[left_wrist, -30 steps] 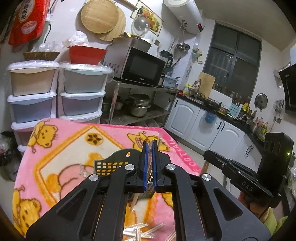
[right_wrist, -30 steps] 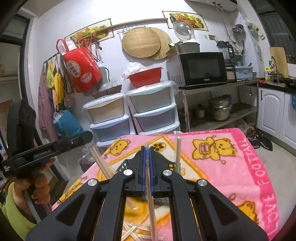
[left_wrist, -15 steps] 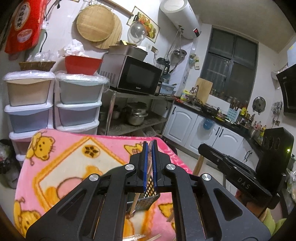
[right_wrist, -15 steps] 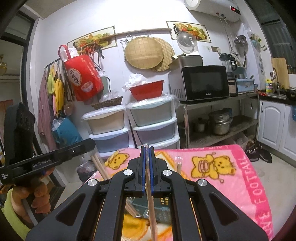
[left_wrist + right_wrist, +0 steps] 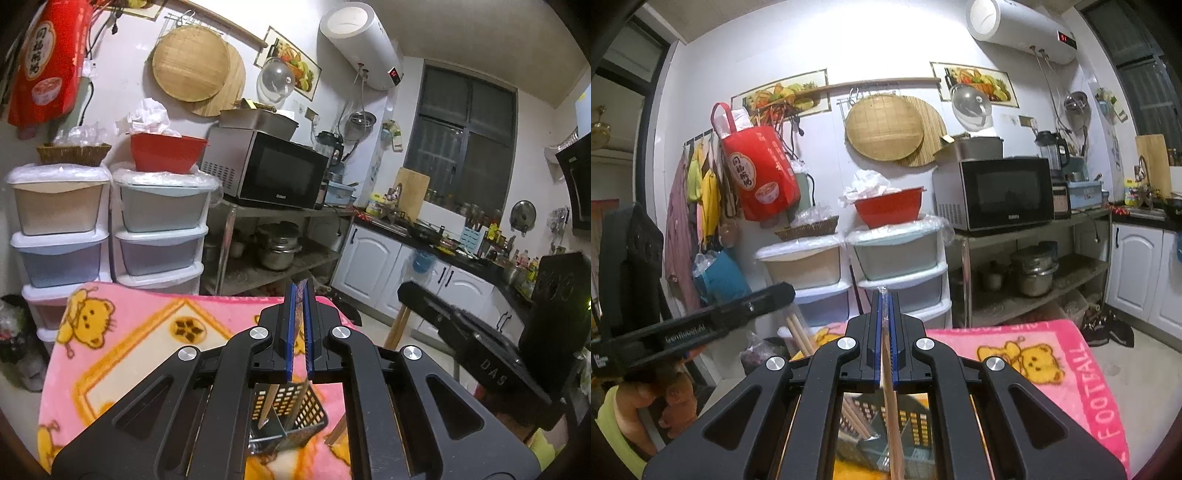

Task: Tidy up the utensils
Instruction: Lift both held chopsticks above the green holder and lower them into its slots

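Two grippers (image 5: pixel 299 295) (image 5: pixel 884 299); one black utensil basket (image 5: pixel 295 410); one microwave (image 5: pixel 273 170); two round bamboo trays (image 5: pixel 192 62); one red basin (image 5: pixel 166 151); two drawer stacks (image 5: pixel 59 229).

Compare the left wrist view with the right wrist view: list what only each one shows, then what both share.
Only the left wrist view: the dark window and the cluttered counter below it.

Only the right wrist view: clothes hanging by the doorway and a hand gripping the left gripper's handle.

Both: the microwave, red bowl, pink blanket, and black utensil basket beneath shut jaws, each clamping chopsticks.
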Available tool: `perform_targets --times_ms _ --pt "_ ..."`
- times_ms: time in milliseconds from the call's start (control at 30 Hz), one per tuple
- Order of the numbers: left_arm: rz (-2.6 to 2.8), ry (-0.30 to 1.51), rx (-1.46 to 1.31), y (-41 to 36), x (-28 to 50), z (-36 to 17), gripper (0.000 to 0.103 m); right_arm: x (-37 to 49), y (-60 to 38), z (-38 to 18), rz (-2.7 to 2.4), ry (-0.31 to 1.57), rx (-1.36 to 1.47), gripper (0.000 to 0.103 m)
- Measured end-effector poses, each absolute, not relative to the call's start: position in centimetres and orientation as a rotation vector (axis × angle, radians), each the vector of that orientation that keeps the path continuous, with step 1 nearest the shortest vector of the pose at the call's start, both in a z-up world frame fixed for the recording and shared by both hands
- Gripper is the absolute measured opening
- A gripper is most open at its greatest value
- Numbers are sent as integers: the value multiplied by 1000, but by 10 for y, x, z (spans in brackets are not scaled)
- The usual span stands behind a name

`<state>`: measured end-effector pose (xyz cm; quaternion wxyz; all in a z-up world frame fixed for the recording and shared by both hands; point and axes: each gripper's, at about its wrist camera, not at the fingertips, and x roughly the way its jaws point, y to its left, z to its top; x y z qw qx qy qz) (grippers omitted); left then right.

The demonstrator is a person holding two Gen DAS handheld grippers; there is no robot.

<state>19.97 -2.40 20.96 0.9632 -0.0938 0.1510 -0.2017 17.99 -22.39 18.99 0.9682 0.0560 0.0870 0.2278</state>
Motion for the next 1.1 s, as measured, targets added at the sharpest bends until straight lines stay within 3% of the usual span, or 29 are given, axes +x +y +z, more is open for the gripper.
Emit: perform_targets --times_ms 367,1100 --pt "-392 315 -194 -21 219 203 2 210 -214 202 420 151 88 4" --pt "-404 420 -175 -35 236 143 2 245 -219 155 374 198 131 4"
